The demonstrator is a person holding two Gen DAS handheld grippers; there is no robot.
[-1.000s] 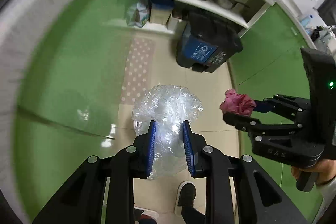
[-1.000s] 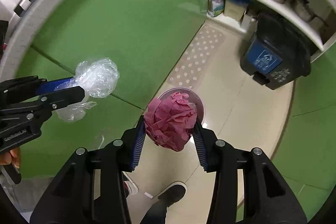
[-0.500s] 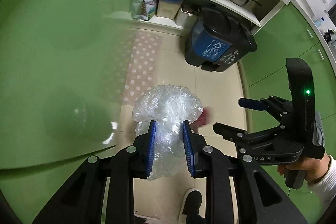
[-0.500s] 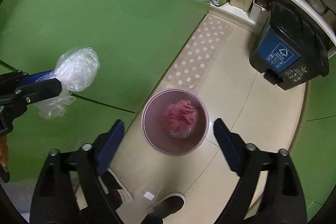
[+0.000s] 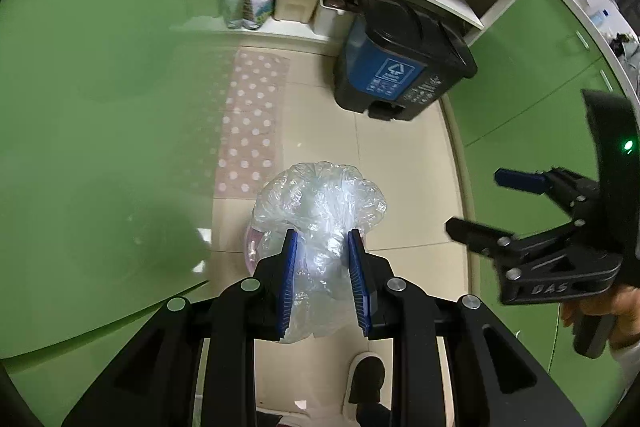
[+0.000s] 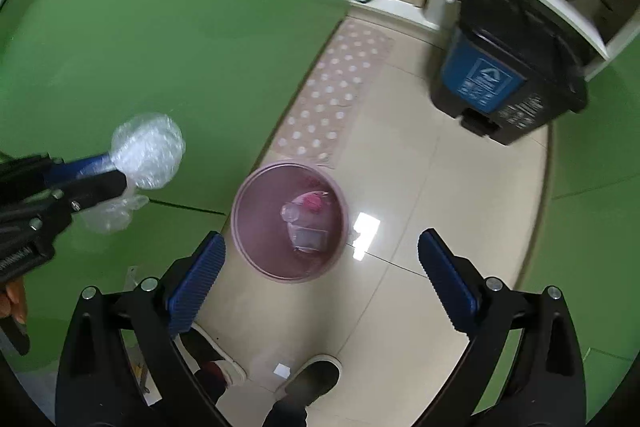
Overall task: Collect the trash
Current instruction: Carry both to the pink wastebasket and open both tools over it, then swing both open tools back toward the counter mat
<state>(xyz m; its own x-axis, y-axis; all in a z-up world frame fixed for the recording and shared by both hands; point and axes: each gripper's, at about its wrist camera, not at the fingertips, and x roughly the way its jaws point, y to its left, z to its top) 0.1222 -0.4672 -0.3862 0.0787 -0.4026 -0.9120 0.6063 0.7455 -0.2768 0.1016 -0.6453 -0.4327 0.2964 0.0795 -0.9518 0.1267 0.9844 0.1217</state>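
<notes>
**Plastic wad held above bin**

Left claw (image 5: 322, 281) clamped on the crumpled clear plastic (image 5: 320, 203), above the pink bin (image 6: 290, 221) on the floor. Right claw (image 6: 320, 275) spread apart, empty. Judgement: centre the wad over the bin mouth, lower it, then release so light film cannot drift aside.

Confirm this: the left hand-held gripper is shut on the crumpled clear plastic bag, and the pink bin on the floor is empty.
Not empty. The right wrist view shows the pink bin already holding trash. The left hand-held gripper is indeed shut on the clear plastic bag.
</notes>
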